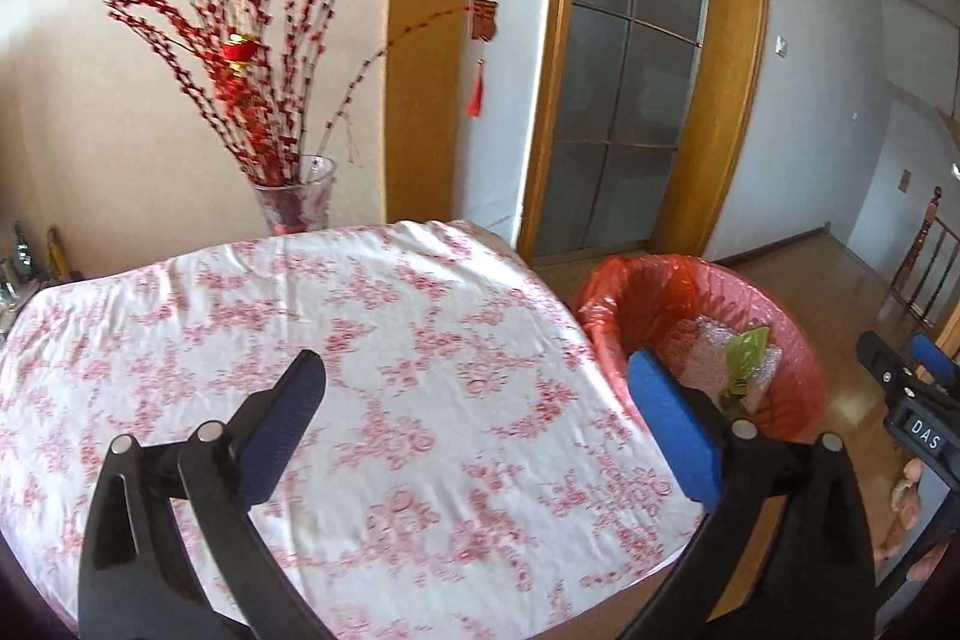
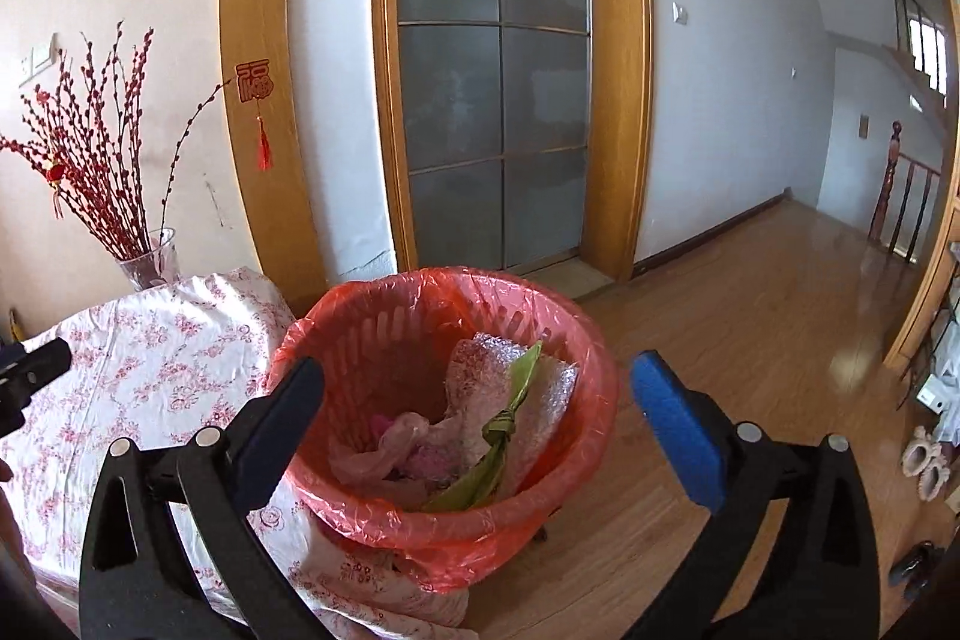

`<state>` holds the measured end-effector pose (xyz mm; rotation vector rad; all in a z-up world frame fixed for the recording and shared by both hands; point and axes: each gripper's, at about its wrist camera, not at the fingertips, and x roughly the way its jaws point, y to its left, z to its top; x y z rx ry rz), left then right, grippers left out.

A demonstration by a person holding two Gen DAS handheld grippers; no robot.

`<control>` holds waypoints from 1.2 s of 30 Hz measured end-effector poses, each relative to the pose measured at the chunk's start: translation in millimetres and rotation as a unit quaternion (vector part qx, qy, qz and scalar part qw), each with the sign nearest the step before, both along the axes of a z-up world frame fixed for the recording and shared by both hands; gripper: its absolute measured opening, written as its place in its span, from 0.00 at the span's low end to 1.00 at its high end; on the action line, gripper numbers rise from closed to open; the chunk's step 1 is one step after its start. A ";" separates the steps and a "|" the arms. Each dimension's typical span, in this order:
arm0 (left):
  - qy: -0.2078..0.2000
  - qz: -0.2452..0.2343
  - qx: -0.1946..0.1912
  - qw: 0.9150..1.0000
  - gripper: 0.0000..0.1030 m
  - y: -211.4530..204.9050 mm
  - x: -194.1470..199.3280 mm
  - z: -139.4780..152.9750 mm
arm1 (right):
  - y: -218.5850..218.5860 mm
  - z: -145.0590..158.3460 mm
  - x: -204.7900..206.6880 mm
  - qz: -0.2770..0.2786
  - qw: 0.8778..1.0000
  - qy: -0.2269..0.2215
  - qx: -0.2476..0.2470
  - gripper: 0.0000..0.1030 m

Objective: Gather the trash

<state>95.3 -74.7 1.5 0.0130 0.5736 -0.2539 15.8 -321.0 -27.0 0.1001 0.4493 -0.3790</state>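
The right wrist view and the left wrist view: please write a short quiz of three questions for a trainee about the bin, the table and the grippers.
1. True or false: the right gripper holds a piece of trash.
2. What lines the round red plastic waste bin? A) red plastic bag B) newspaper C) nothing
3. Name one thing lying inside the bin.

Key
1. False: its jaws stand open with nothing between them, like those of the left gripper.
2. A.
3. The green knotted wrapper, or the clear bubble wrap sheet. The table with white red-flowered cloth bears no trash in view.
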 end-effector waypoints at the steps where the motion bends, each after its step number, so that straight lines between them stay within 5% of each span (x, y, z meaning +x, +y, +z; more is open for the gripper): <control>1: -0.008 0.013 0.010 1.000 0.96 5.9 -7.4 1.0 | 4.4 0.0 -3.0 0.002 1.000 0.003 -0.004 0.98; 8: -0.056 0.074 0.058 0.994 0.96 32.9 -53.4 2.0 | 41.3 4.5 -25.5 0.004 1.000 0.019 -0.017 0.98; 21: -0.070 0.108 0.038 0.991 0.96 69.8 -111.5 4.1 | 89.3 6.9 -63.8 0.022 0.999 0.003 -0.031 0.98; 36: -0.063 0.116 0.017 0.991 0.96 85.3 -134.7 4.0 | 110.5 2.4 -85.2 0.033 0.999 0.011 -0.028 0.98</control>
